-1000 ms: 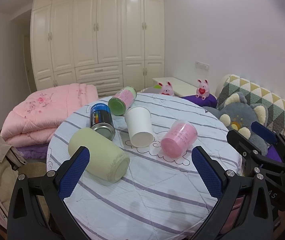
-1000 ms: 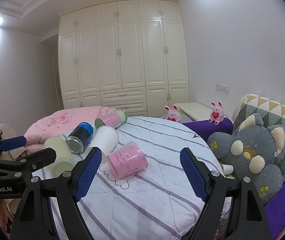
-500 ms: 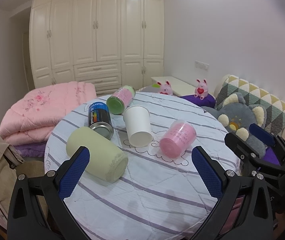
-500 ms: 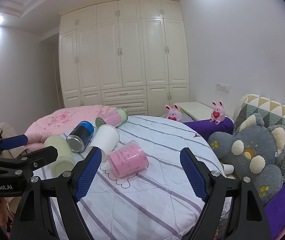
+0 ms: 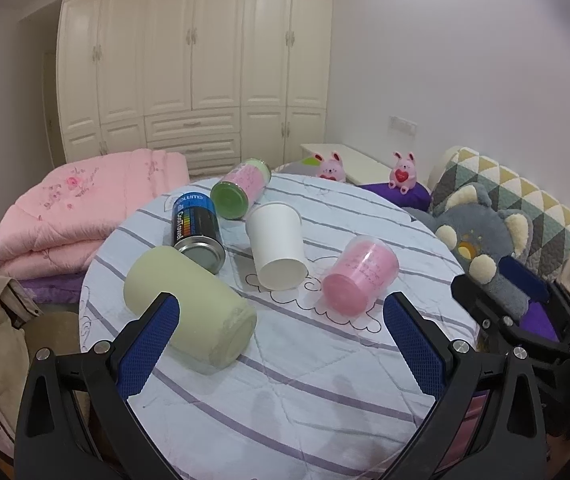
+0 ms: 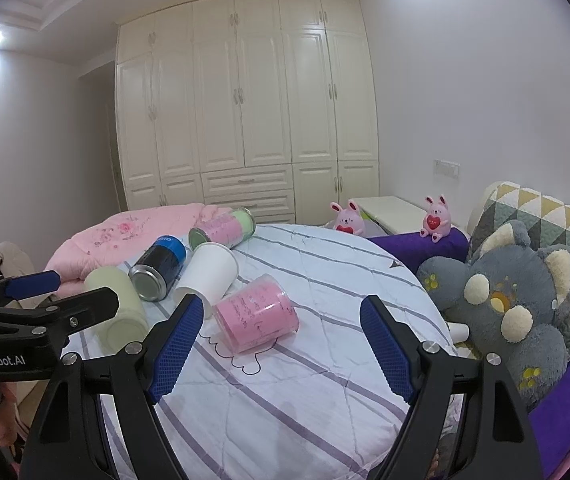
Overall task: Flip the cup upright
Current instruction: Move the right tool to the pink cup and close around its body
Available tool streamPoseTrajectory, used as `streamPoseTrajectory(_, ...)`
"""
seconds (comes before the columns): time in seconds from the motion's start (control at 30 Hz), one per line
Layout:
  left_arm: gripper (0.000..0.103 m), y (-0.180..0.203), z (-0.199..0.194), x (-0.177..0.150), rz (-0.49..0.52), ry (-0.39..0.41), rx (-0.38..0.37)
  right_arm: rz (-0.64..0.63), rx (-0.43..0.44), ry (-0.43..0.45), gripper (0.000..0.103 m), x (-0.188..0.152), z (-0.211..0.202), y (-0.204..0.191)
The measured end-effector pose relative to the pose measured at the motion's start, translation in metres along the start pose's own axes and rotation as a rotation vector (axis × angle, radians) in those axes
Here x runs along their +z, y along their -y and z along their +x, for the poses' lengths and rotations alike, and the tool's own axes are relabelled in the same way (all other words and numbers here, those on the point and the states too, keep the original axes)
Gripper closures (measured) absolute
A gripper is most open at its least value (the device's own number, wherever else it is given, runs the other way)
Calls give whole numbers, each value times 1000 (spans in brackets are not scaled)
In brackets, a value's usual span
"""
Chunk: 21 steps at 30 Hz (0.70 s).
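Several cups and cans lie on their sides on a round table with a striped cloth [image 5: 285, 380]: a pale green cup [image 5: 189, 304], a white paper cup [image 5: 279, 250], a pink cup [image 5: 361, 276], a black and blue can [image 5: 197, 232] and a pink can with a green end [image 5: 241, 188]. My left gripper [image 5: 281, 344] is open and empty, short of the cups, its left finger just before the pale green cup. My right gripper [image 6: 277, 344] is open and empty, just short of the pink cup [image 6: 257, 314]. The white cup [image 6: 211, 270] and pale green cup [image 6: 115, 304] lie left of it.
A folded pink quilt [image 5: 77, 208] lies beyond the table's left edge. A grey plush toy [image 6: 513, 300] and patterned cushion [image 6: 541, 216] sit at the right. Two small pink rabbit toys [image 6: 437, 218] stand behind. White wardrobes [image 6: 245, 112] fill the back wall.
Both grippers have drifted only slightly; the view of the table has shifted a little. Nothing on the table has moved and both grippers stay open.
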<state>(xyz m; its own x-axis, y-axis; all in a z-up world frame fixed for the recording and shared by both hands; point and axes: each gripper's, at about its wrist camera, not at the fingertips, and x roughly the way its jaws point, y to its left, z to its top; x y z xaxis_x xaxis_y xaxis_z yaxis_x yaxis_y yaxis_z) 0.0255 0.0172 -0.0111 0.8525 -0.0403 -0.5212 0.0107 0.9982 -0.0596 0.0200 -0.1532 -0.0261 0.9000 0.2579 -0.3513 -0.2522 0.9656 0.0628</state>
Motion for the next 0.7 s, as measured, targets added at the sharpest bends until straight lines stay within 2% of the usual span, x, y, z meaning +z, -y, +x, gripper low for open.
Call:
streamPoseTrajectory(0.3, 0, -13, 18, 9, -25, -15, 18, 27, 4, -67, 21, 0, 24, -8)
streamPoseTrajectory(0.7, 0, -39, 46, 18, -25, -38, 43, 298, 25, -209, 21, -3, 80, -1)
